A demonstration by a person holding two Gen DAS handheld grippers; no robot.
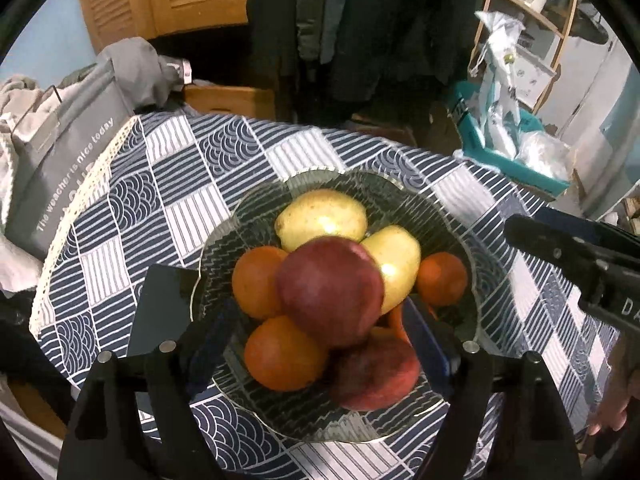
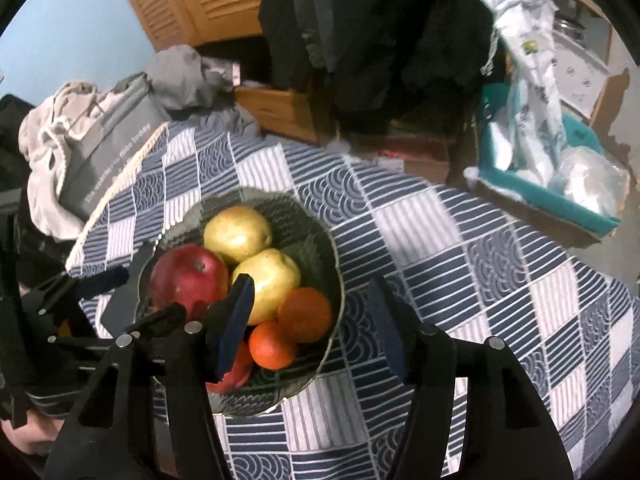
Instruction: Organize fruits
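A: What is in the glass bowl point(image 1: 460, 240) right now?

B: A heap of fruit. A red apple point(image 1: 330, 290) sits on top in the middle, two yellow pears point(image 1: 322, 216) behind it, oranges point(image 1: 256, 280) around the sides, and a second red apple point(image 1: 376, 376) low at the near edge. The bowl stands on a blue-and-white patterned tablecloth point(image 1: 192, 184).

A: And your grippers?

B: My left gripper point(image 1: 316, 344) hangs over the pile, its jaws apart on either side of the fruit, pads pressing on nothing. My right gripper point(image 2: 312, 328) stands open and empty too: one blue pad is in front of the pears, the other out over the cloth just past the bowl's rim.

A: Anything near the table?

B: A grey bag point(image 2: 116, 160) with white lettering at the far left edge, and a teal box point(image 2: 560, 200) of plastic packets on the floor.
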